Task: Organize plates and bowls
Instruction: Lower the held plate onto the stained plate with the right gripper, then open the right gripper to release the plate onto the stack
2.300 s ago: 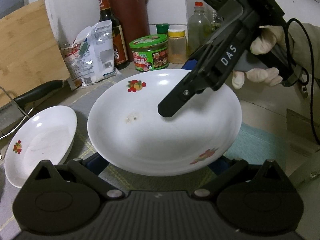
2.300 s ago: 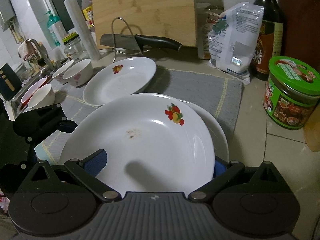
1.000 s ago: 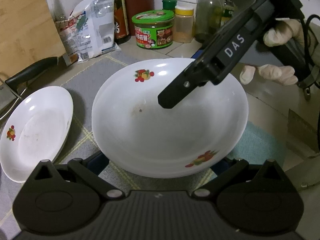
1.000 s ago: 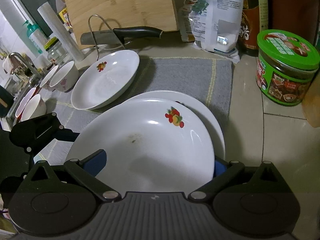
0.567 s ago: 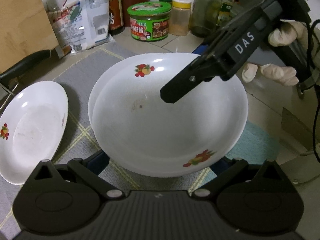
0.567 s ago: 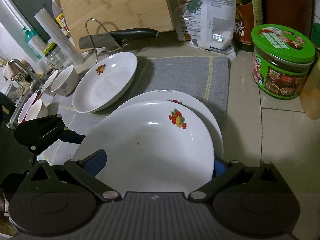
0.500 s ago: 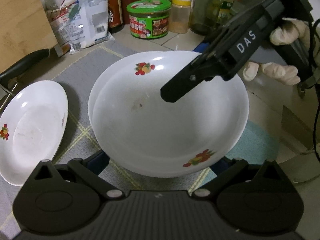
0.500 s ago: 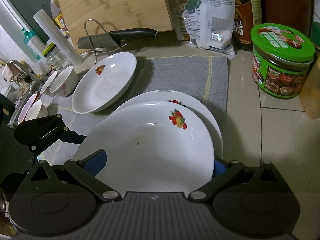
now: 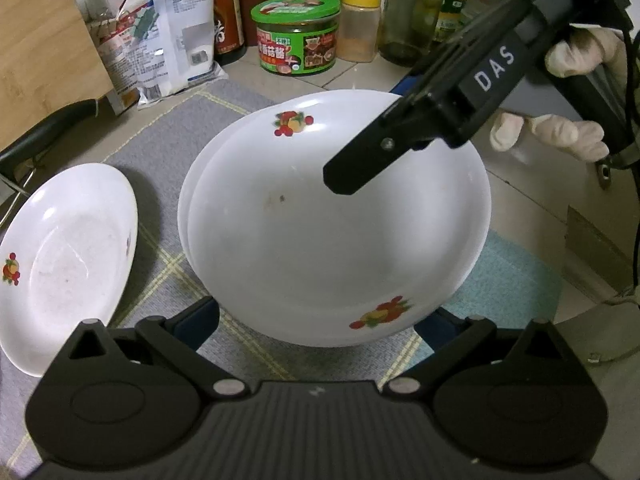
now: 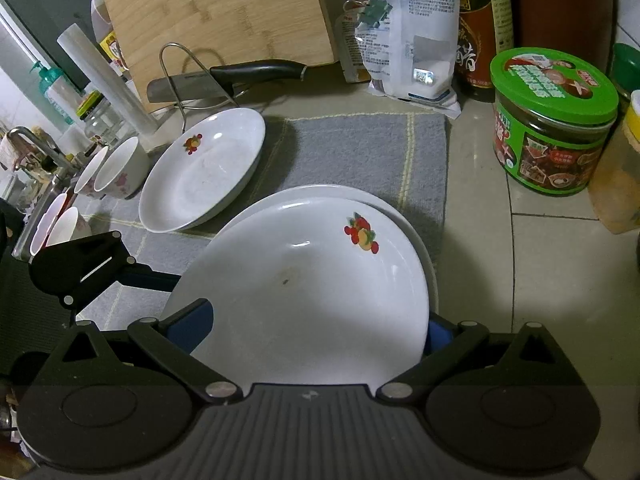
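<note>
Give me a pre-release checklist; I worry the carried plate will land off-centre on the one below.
1. Top plate above lower plate: ok, but offset; the lower rim shows along one side.
2. Contact between the two plates: cannot tell.
3. Left hand-held gripper, fingers spread wide at the top plate's rim: ok.
4. Right hand-held gripper, the same at the opposite rim: ok.
5. Third plate lies apart from the stack: ok.
6. Top plate clean: not ok, brown speck near its centre.
</note>
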`<state>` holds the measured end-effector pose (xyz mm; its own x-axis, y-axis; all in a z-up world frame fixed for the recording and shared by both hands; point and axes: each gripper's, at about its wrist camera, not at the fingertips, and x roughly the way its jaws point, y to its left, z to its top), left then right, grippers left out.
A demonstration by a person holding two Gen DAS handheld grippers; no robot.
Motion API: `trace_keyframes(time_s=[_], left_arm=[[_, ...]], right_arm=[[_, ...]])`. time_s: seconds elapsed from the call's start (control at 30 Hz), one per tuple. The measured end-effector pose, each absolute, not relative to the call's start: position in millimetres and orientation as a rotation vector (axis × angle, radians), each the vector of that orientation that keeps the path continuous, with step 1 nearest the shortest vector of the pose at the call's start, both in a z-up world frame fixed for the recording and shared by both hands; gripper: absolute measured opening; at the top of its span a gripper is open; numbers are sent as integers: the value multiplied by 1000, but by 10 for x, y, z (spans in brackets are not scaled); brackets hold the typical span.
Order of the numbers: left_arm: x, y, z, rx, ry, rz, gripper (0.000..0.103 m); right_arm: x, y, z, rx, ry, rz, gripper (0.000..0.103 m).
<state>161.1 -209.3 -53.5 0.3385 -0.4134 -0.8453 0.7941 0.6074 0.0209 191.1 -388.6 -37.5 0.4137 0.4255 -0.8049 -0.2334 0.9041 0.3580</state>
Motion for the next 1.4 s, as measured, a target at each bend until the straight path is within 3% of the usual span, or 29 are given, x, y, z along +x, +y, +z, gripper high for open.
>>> trace_keyframes(time_s=[1.1,1.4], left_arm=[[1540,-2066,-578,431,885,-821,102],[1429,-2055,-578,442,821,-801,102]], right_arm=[[1735,-3682,-353,-66,1095,332,103],[1601,-3637,-237,-104,963,344,103]])
